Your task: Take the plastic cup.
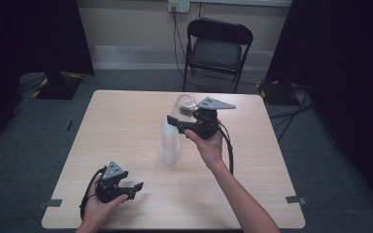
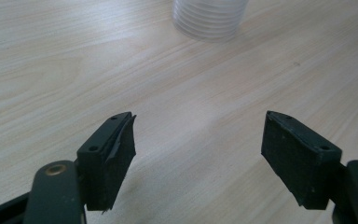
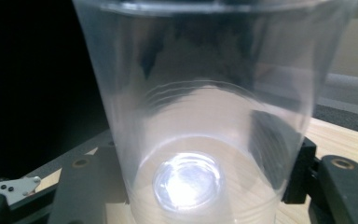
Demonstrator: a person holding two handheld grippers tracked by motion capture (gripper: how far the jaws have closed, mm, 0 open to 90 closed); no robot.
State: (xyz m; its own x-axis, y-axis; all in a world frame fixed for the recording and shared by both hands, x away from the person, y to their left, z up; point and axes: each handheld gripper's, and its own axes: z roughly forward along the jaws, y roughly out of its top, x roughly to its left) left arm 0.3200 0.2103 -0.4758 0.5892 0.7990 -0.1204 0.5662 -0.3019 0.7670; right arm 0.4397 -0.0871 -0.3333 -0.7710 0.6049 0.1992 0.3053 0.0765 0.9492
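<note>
My right gripper (image 1: 183,115) is raised above the middle of the wooden table (image 1: 126,116), shut on a single clear plastic cup (image 1: 186,103) that tilts away from me. In the right gripper view the cup (image 3: 205,116) stands between the two black jaws of the right gripper (image 3: 205,186), its base toward the camera. Just below and left of it, a stack of clear cups (image 1: 169,143) stands upright on the table. My left gripper (image 1: 137,186) rests low near the front left edge, open and with nothing in it. In its own view, the left gripper (image 2: 198,158) points at the stack (image 2: 209,18).
A black folding chair (image 1: 217,48) stands beyond the table's far edge. Black curtains hang at both sides. Cables run on the grey floor at the right (image 1: 296,111). The right gripper's cable (image 1: 230,155) trails along the forearm.
</note>
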